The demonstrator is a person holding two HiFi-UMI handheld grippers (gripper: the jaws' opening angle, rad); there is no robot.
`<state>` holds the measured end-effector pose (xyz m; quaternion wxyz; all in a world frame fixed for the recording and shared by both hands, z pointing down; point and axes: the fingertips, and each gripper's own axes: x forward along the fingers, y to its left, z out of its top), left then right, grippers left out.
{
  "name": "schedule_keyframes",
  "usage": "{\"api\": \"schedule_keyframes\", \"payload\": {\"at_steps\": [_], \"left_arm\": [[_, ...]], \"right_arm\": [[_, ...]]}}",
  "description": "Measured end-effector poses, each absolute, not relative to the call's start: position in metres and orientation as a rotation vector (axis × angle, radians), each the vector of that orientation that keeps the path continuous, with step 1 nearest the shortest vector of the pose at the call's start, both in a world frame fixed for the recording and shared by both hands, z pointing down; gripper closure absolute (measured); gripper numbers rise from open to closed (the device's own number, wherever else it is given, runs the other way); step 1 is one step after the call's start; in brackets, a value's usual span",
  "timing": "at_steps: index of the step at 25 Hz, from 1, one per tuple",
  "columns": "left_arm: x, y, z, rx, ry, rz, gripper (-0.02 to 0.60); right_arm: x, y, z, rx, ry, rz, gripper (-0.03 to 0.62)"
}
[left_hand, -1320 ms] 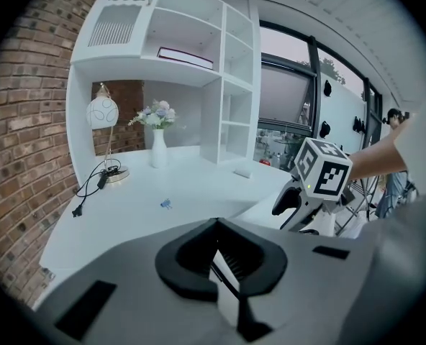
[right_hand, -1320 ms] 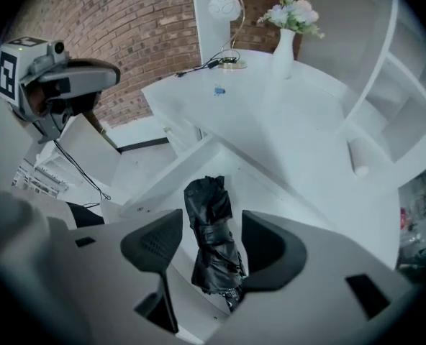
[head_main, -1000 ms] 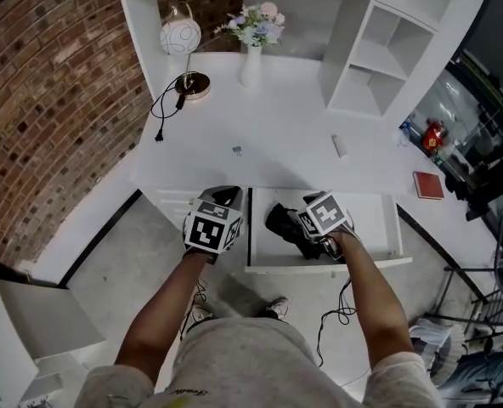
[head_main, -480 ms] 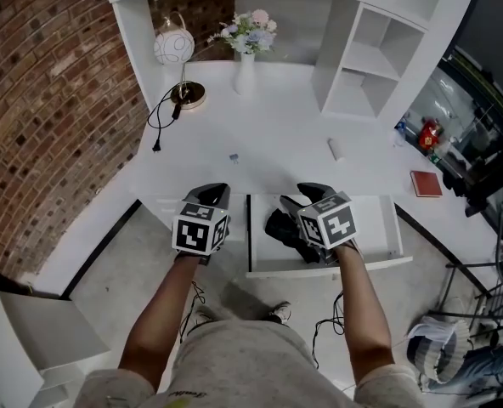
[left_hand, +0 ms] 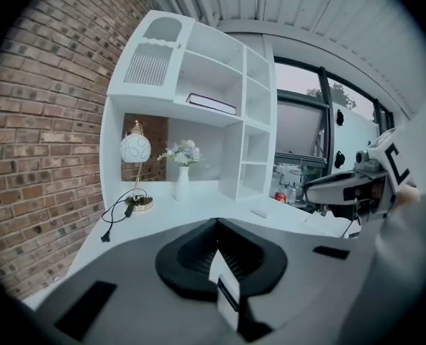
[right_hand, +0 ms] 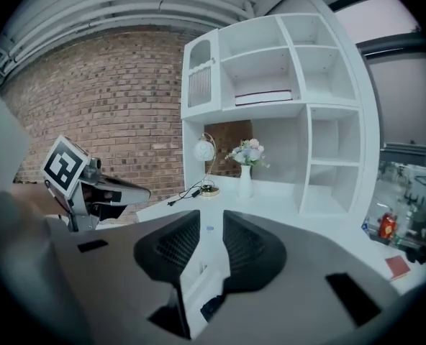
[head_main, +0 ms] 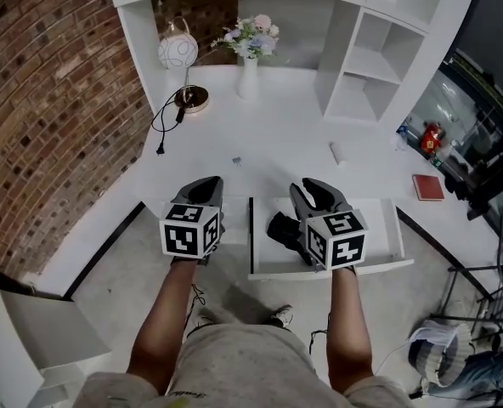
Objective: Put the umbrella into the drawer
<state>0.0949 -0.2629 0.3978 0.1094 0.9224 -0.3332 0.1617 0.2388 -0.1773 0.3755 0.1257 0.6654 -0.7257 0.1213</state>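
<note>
Lower centre: black umbrella point(head_main: 284, 230) lies in open drawer point(head_main: 379, 260). Left gripper point(head_main: 202, 187) closed, empty; right gripper point(head_main: 316, 190) jaws, just closing, slightly apart, empty.

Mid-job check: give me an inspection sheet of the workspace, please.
Surface: white desk.
Job's things: black umbrella lies in the open drawer.
Clutter: lamp, flower vase, small white cylinder, red book off to the right.
Grippers: left gripper shut, empty; right gripper open, jaws have just been closing, nothing between them.
Cables: lamp cord trails across the desk.
Surroundings: brick wall, white shelf unit.
</note>
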Motion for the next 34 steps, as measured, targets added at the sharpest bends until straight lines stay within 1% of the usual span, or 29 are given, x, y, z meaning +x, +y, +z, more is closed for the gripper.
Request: {"api": "schedule_keyframes", "payload": {"at_steps": [4, 9, 20, 34], "left_arm": [[0.095, -0.255, 0.393, 2.755, -0.978, 0.494, 0.588], [0.09, -0.253, 0.396, 2.749, -0.976, 0.493, 0.588], [0.08, -0.259, 0.394, 2.742, -0.985, 0.485, 0.588], [0.086, -0.262, 0.399, 2.738, -0.969, 0.491, 0.588]], "right_arm": [[0.237, -0.175, 0.368, 1.975, -2.114, 0.321, 0.553], [0.235, -0.174, 0.363, 1.986, -2.12, 0.286, 0.589], [0.229, -0.177, 0.363, 1.993, -2.165, 0.337, 0.59], [0.232, -0.179, 0.366, 1.982, -2.161, 0.345, 0.59]]}}
